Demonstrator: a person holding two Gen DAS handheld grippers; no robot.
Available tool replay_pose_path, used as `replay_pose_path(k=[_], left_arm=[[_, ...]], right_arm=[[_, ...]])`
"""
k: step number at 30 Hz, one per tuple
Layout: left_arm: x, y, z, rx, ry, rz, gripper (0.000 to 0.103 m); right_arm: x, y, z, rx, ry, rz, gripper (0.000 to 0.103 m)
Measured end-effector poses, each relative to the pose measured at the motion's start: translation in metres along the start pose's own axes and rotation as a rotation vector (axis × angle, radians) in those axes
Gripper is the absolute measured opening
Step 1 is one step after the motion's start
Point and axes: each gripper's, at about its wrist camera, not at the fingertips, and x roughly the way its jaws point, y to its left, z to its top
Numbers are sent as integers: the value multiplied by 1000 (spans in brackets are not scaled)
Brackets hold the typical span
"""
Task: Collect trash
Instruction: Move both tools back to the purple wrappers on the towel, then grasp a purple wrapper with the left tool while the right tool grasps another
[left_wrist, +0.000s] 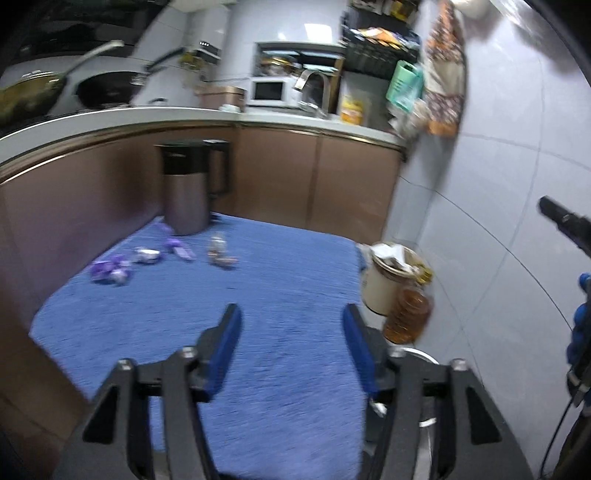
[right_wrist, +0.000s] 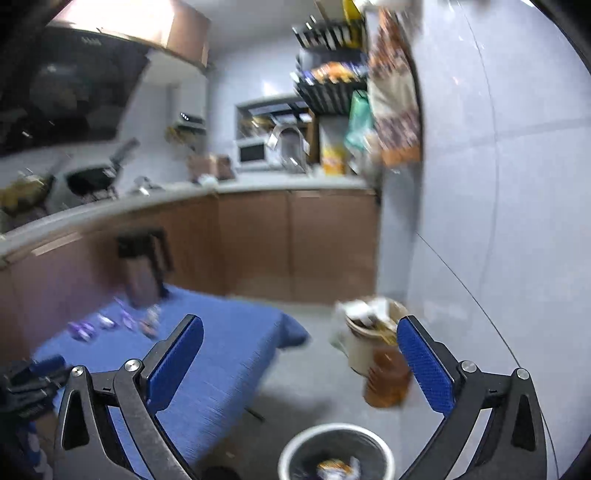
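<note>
Blue cloth (left_wrist: 258, 295) covers the table, and a dark kettle (left_wrist: 190, 188) stands at its far edge. Near the kettle lie the small pieces of trash (left_wrist: 110, 271), purple wrappers and some crumpled bits, well apart from both tongs. A grey bin (right_wrist: 334, 452) on the floor already holds some wrappers. The left gripper (left_wrist: 291, 332) and the right gripper (right_wrist: 301, 354) both stand open and hold nothing. I judge one drop is finished; next, one gripper must reach to the far wrappers and close on one.
</note>
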Motion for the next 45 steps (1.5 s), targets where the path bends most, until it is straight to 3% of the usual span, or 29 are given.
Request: replay_pose_path(k=[7,10,14,23,30,38,41,45], left_arm=[[-47,82,-7,-114,-68,115,65],[-53,115,-12,-168,-73,168,72],[-45,160,-17,-235,-41,212,72],[23,222,-20,-325,89,265,72],[94,256,-2,-394,150,247,72],[175,322,32,-601,162,290,73],[205,350,34,-711,194,298,73],[227,365,30,-785,218,296,73]], right_arm=[[-27,51,29,-36,-67,132,103],[-25,70,35,-29,-85,198,103],[-7,97,39,-20,-89,283,103],[106,184,13,-121,146,442,103],[201,253,-18,-156,277,533,102],[308,333,-53,-222,408,601,97],[347,357,-60,-221,462,611,94],[392,382,-72,-214,535,618,85]])
